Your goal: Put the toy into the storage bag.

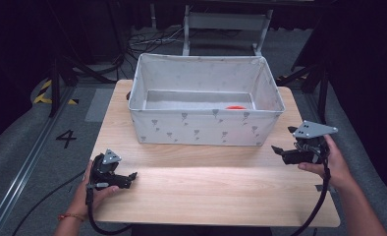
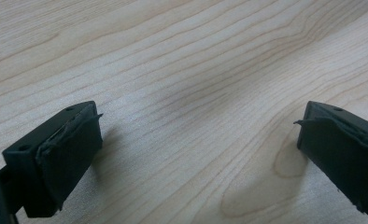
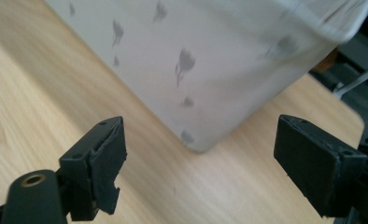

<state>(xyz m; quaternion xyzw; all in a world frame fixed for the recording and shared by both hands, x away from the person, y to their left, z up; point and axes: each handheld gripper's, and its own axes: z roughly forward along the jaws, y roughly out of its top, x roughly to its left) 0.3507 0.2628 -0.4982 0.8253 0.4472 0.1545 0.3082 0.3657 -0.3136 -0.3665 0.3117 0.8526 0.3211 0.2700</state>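
1. My left gripper (image 1: pixel 132 175) rests low over the table (image 1: pixel 216 191), jaws wide, nothing between them.
2. My right gripper (image 1: pixel 277 149) hovers beside the fabric bin (image 1: pixel 206 129), jaws wide and empty.
3. Inside the bin lies a red object (image 1: pixel 235 106).

White fabric bin (image 1: pixel 201 125) with grey print stands upright mid-table.

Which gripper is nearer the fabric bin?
Right. The right gripper sits by the fabric bin's front right corner; the left gripper rests farther back on the table, front left.
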